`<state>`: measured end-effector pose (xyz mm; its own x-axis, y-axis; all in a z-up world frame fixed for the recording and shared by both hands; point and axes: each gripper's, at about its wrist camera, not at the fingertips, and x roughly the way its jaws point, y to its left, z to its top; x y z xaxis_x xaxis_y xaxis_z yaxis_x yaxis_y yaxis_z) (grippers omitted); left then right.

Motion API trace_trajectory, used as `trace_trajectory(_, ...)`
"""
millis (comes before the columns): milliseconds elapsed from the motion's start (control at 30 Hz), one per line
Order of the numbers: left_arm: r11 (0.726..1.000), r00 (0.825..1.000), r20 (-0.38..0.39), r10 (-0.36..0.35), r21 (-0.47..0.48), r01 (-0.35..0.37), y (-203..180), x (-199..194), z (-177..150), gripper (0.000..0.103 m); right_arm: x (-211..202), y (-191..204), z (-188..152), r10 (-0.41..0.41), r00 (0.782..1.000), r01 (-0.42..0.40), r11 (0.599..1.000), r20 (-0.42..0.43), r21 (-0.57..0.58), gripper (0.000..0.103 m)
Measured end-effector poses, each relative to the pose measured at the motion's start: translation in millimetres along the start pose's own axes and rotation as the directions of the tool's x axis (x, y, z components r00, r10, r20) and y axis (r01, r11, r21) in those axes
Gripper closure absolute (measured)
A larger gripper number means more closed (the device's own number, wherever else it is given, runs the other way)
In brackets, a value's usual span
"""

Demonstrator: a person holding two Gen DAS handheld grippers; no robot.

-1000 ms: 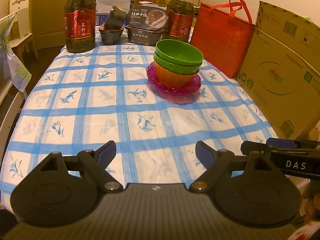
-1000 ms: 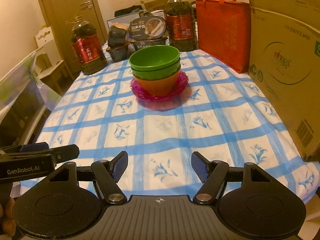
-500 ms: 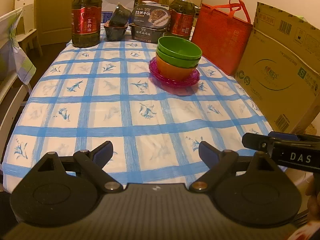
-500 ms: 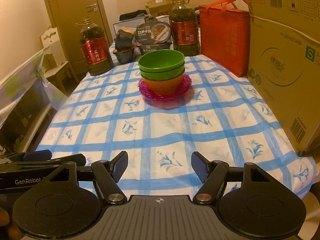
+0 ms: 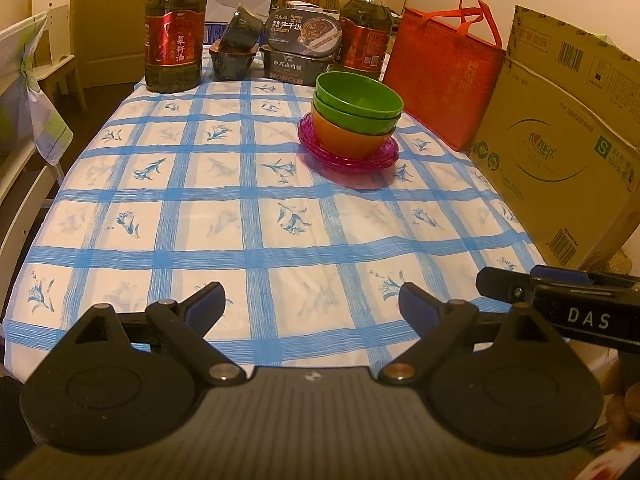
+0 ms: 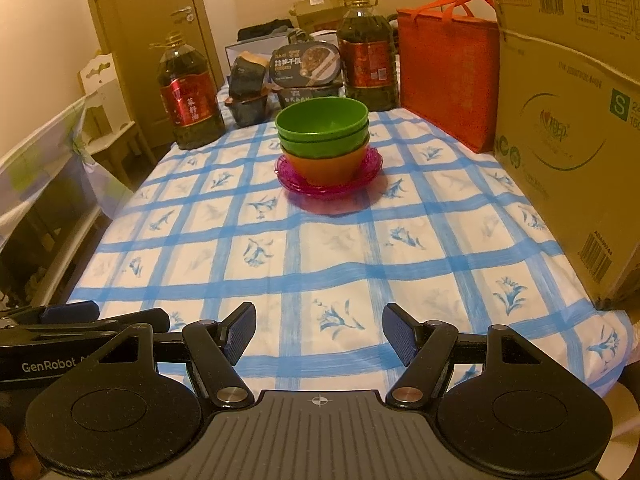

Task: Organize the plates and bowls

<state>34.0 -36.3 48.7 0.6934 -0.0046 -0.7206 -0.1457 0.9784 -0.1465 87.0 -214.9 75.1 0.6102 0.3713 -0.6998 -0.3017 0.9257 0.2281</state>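
Both tools, left tool (image 5: 311, 304) and right tool (image 6: 319, 334), have drawn back to the near tabletop (image 6: 340, 248) edge, fingers apart and empty; the bowls (image 6: 323, 136) sit stacked on the plates (image 6: 370, 170), so organizing looks finished.

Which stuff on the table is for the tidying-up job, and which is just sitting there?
For the job: green bowls, orange bowl, pink plates.

Just sitting there: oil bottles, food boxes, red bag, cardboard box.

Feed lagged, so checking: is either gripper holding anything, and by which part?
Nothing held. The left gripper and right gripper are open and empty, short of the bowl stack.
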Motion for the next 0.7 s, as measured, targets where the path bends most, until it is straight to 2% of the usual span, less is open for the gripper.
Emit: trace_trajectory(700,1.000,1.000,0.000,-0.001,-0.001,0.001,0.1,0.4,-0.4,0.010,-1.5,-0.5,1.7,-0.004,1.000,0.004,1.000,0.004,-0.003,0.033)
